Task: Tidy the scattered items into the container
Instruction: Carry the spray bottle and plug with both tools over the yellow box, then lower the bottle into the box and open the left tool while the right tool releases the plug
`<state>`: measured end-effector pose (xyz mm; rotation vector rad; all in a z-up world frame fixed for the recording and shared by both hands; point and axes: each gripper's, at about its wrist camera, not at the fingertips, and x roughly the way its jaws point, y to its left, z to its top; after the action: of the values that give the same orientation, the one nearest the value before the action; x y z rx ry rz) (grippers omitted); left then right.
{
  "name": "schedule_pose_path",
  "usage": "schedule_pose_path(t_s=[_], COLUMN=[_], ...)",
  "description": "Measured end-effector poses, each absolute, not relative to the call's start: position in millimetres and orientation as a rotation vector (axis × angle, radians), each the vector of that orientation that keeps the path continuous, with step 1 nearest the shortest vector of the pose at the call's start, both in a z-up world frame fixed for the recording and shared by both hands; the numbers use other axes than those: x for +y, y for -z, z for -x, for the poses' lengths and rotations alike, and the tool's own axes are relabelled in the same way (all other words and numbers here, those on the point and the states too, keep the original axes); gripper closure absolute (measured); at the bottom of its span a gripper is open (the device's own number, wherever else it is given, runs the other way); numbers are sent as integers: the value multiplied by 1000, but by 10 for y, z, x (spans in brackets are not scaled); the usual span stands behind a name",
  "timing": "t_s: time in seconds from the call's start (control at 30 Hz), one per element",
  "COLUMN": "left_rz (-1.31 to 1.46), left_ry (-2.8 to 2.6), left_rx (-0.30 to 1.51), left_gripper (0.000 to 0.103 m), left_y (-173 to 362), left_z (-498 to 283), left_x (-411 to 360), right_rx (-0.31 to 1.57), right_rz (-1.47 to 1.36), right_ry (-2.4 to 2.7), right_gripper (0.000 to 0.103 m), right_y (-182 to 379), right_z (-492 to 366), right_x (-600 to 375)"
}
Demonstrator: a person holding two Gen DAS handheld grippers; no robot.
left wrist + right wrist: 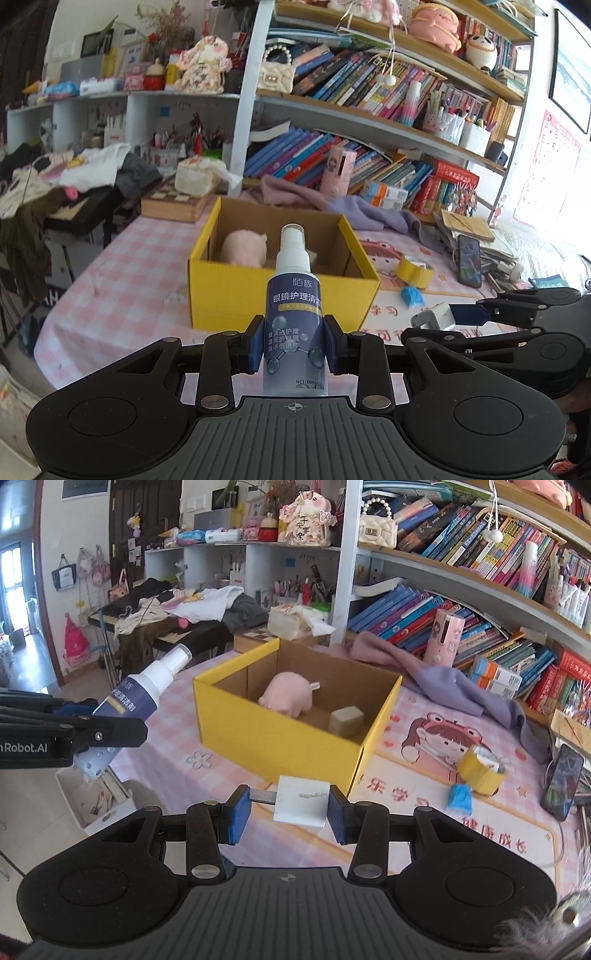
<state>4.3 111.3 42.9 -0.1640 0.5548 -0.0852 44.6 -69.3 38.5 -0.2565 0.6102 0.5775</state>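
My left gripper [294,345] is shut on a spray bottle [294,295] with a dark blue label and white nozzle, held upright in front of the yellow cardboard box [280,291]. My right gripper [284,810] is shut on a white charger plug [301,800], held just before the box's near corner [280,738]. Inside the box lie a pink plush toy [290,696] and a beige cube [345,720]. The bottle also shows at the left of the right wrist view [147,690]. The charger shows at the right of the left wrist view [432,316].
A yellow tape roll [480,771] and a blue crumpled item [459,798] lie on the pink checked tablecloth right of the box. A phone [561,781] lies further right. A purple cloth [454,686] and bookshelves stand behind. Clothes pile up at the far left [192,607].
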Motion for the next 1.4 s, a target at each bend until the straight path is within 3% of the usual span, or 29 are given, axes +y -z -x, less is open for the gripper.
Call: schedule_pose_path(t_s=[0.67,1.4], left_rz=[30,-212], left_ry=[174,298], left_rx=[524,910], left_gripper=[72,72], left_y=[-740,56], left_z=[-1413,-3076], left_x=[1190,899], right_rx=[500,668], right_rz=[338,622], right_ry=[-625,-788], right_gripper=[61,61], right_y=[-611,64], right_z=[-1580,-2772], right_x=[-348,138])
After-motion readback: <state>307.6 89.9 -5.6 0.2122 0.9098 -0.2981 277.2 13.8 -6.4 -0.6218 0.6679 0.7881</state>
